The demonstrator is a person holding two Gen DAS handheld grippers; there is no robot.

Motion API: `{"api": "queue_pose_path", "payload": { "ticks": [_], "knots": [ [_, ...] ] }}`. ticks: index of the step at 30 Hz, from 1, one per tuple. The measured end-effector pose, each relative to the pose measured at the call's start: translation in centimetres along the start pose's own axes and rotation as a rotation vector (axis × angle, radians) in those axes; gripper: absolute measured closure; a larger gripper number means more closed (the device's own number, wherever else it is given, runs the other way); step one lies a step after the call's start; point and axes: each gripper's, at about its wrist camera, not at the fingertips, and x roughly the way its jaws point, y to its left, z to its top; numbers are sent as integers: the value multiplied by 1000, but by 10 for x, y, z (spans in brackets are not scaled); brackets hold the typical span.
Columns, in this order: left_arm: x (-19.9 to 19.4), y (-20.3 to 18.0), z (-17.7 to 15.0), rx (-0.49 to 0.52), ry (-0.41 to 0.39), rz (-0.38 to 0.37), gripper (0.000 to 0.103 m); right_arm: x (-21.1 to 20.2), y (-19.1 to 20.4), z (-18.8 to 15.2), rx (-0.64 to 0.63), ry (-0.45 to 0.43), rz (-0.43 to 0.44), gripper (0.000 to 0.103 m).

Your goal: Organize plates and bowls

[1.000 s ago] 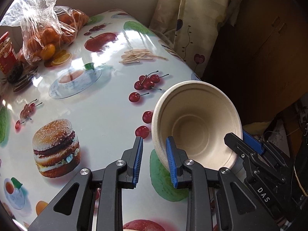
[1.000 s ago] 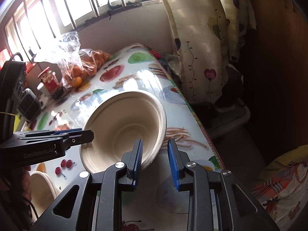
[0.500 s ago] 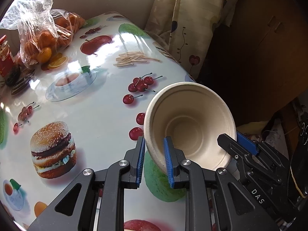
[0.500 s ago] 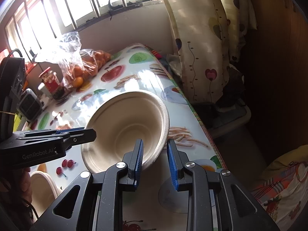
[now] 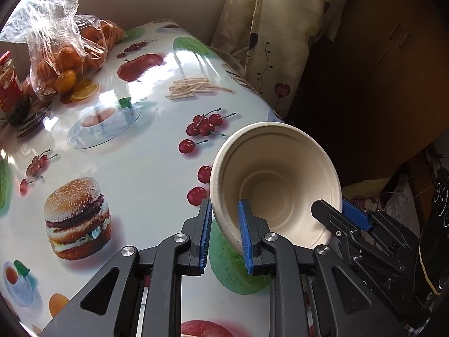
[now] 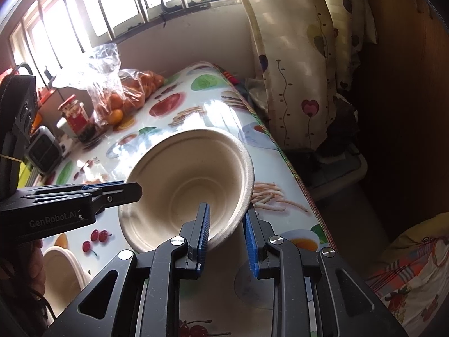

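Note:
A beige paper bowl is held tilted above the fruit-print table. My left gripper straddles its near rim, one blue pad inside and one outside, jaws narrow around the wall. My right gripper straddles the opposite rim of the same bowl, jaws also narrow around it. Each gripper shows in the other's view: the right one in the left wrist view, the left one in the right wrist view. Another beige bowl sits on the table at lower left.
A plastic bag of oranges and a red jar stand at the table's far left. A curtain hangs past the table's right edge. A small dark appliance stands at the left.
My left gripper's jaws have narrowed around the bowl's rim. The bowl has tilted and shifted slightly; my right gripper has stayed on its rim.

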Motion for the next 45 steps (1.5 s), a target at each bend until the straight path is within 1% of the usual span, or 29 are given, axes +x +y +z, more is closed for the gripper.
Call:
{"api": "queue_pose_path", "payload": {
  "ticks": [8,19,34,45],
  "knots": [
    [-11,0,-2,-3,-17,-1,82,-8,6,-1,-9,-16,9,80],
    [-44,-2,-15,-4,-60,-5,83,-36,21,-4,-33,-60,18,80],
    [-92,6,-51,-20,-121,-2,83,-70,52,-27,-74,-95,51,80],
    [-110,19,-73,-44,-133,5,83,-86,74,-43,-94,-104,81,80]
  ]
}}
